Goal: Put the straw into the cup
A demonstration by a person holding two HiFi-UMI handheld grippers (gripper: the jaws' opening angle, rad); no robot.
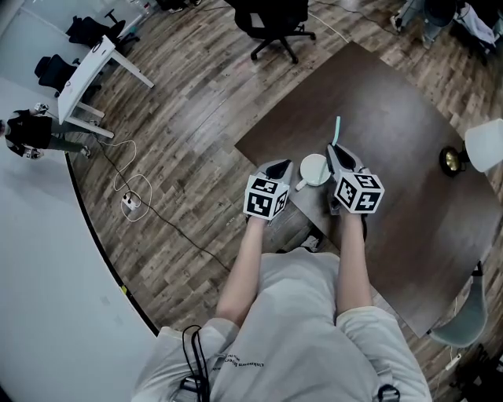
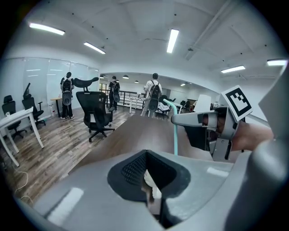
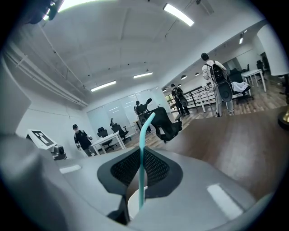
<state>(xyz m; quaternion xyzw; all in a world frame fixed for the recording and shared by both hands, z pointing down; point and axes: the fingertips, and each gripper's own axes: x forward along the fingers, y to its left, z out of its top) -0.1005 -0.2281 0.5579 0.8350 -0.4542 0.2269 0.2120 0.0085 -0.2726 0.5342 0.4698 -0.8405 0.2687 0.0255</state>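
wood floor (image 1: 196, 102) | dark table (image 1: 393, 126) | black chair (image 1: 271, 17) | ceiling strip lights (image 2: 172, 40)

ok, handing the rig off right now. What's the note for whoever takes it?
Left gripper: shut on the cup, something white pinched between its jaws.
Right gripper: shut on the straw, held upright with the bent end up.
Done: straw is picked up and brought to the cup. In the right gripper view its lower end is at the cup's mouth; I cannot tell if it is inside.
Left: lower the straw in, open the right jaws, then let go of the cup.
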